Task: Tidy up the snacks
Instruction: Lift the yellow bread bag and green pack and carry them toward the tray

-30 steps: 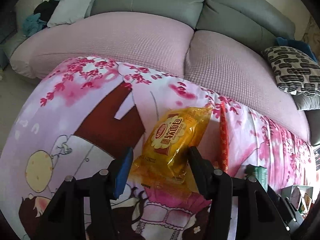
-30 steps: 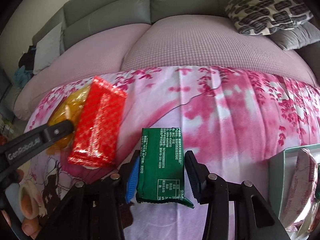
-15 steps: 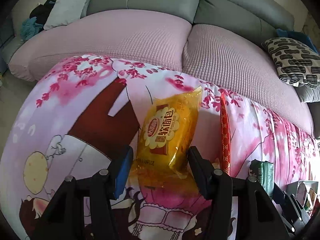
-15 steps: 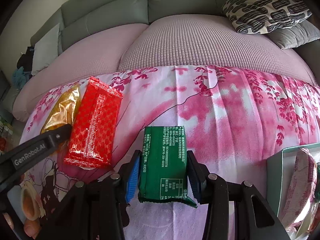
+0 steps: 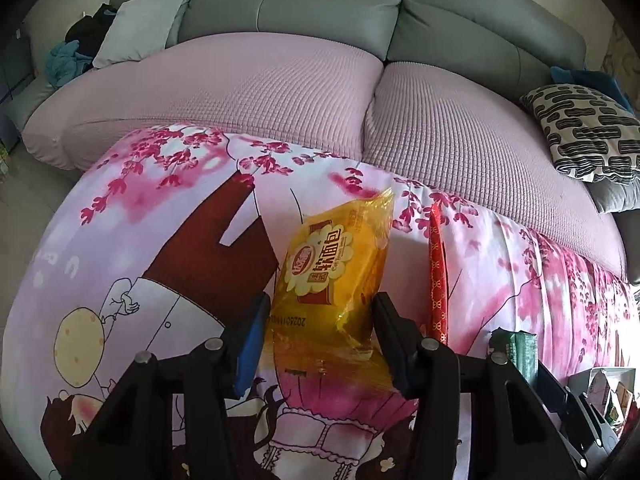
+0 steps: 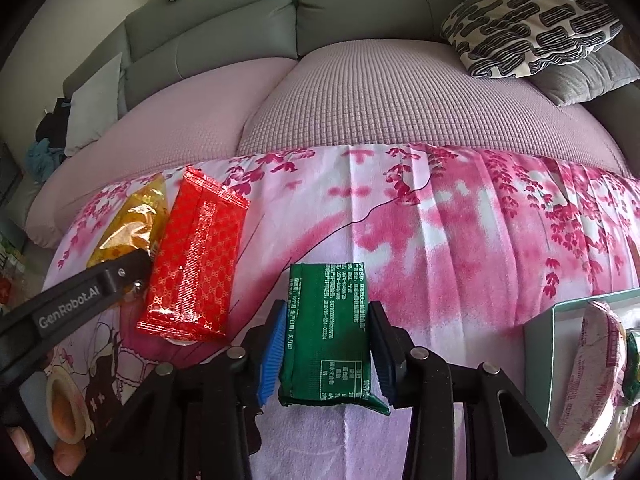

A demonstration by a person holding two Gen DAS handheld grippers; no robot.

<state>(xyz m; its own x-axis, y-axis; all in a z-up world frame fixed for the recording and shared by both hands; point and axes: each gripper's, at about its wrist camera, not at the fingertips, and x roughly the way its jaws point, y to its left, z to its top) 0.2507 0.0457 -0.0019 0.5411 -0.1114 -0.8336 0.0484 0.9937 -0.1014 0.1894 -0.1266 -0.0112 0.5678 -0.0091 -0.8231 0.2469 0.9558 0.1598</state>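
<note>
Left gripper (image 5: 320, 334): seen at lower centre of the left wrist view; jaws closed against both sides of the yellow snack bag (image 5: 334, 276); contact seen on each side.
Yellow snack bag: held at its lower part, upper end tilted toward upper right of frame; cloth visible beneath it; whether it rests on the cloth cannot be told.
Right gripper (image 6: 326, 344): seen at lower centre of the right wrist view; jaws set on either side of the green packet (image 6: 328, 328); both pads at the packet's edges; firm clamping cannot be told.
Green packet: lying flat on the floral cloth (image 6: 440, 240), printed text side up.
Red packet (image 6: 192, 256): lying flat on the cloth at centre left of the right wrist view; just beside the yellow bag.
Box (image 6: 544, 344): at lower right edge of the right wrist view; more wrapped snacks seen inside.
Background: sofa (image 5: 280, 80) with pink cover across the upper half of both views; patterned cushion (image 6: 528, 28) at upper right.
</note>
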